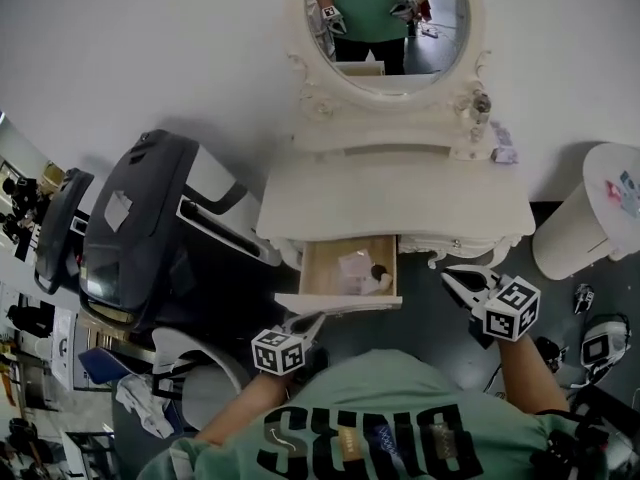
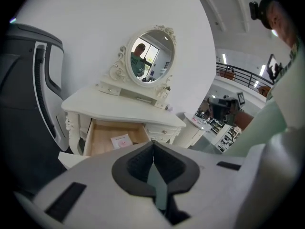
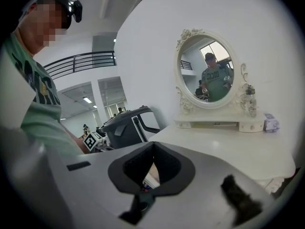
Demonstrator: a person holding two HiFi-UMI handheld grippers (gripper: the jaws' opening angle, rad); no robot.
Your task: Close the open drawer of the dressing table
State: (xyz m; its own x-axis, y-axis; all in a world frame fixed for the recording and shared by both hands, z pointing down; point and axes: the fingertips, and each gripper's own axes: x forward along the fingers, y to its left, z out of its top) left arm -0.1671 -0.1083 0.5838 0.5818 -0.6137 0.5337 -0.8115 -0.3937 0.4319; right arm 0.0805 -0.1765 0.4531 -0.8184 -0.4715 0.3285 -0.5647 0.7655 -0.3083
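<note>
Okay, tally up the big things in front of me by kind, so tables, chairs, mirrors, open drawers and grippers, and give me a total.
dressing table: 1
open drawer: 1
oval mirror: 1
dark grey chair: 1
round white side table: 1
gripper: 2, the left gripper and the right gripper
Total: 7
</note>
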